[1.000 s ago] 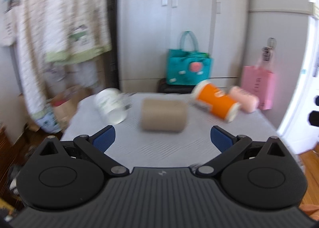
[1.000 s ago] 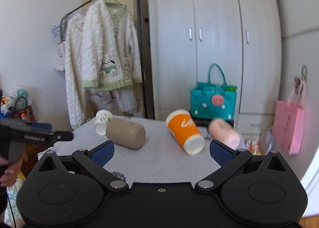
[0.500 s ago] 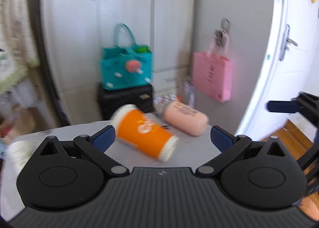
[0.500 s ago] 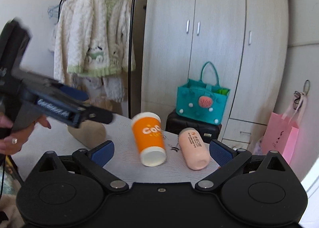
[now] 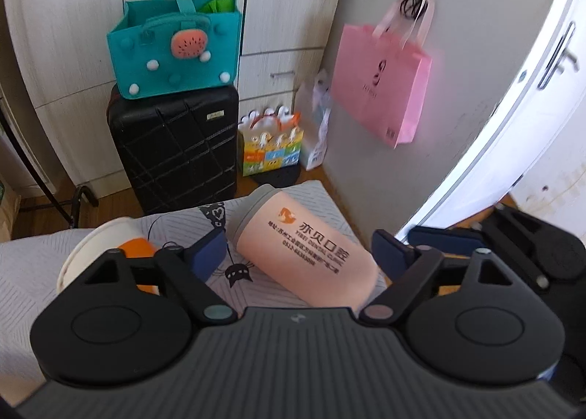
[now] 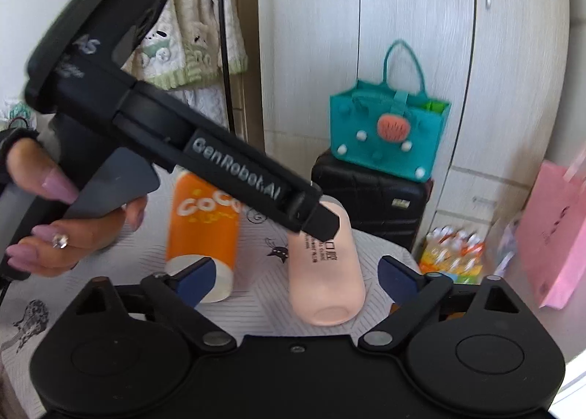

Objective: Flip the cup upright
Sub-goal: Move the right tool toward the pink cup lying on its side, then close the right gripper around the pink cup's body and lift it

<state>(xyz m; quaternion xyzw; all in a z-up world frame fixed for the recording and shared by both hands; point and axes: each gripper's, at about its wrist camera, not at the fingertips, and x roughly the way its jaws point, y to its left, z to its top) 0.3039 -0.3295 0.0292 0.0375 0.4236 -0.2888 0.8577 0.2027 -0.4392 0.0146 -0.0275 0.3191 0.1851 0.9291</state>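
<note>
A pink cup (image 5: 311, 254) with orange and black print lies on its side on the striped tablecloth (image 5: 29, 272). My left gripper (image 5: 298, 250) is open, its blue pads on either side of the cup, no contact visible. In the right wrist view the pink cup (image 6: 326, 272) lies between the open fingers of my right gripper (image 6: 296, 274), base toward the camera. The left gripper's finger (image 6: 318, 221) reaches over the cup from the left. An orange cup (image 6: 201, 232) lies on its side to the left; its white rim shows in the left wrist view (image 5: 91, 254).
A black suitcase (image 5: 172, 148) with a teal bag (image 5: 172, 42) on top stands behind the table. A pink bag (image 5: 381, 82) hangs on the wall at right. Small bags (image 5: 271, 148) sit on the floor. A white door (image 5: 512, 108) is at right. The table's far corner is near the pink cup.
The left gripper swung right and down, from the tan and orange cups to around the pink cup. The right gripper moved closer to the pink cup. Both stay open.
</note>
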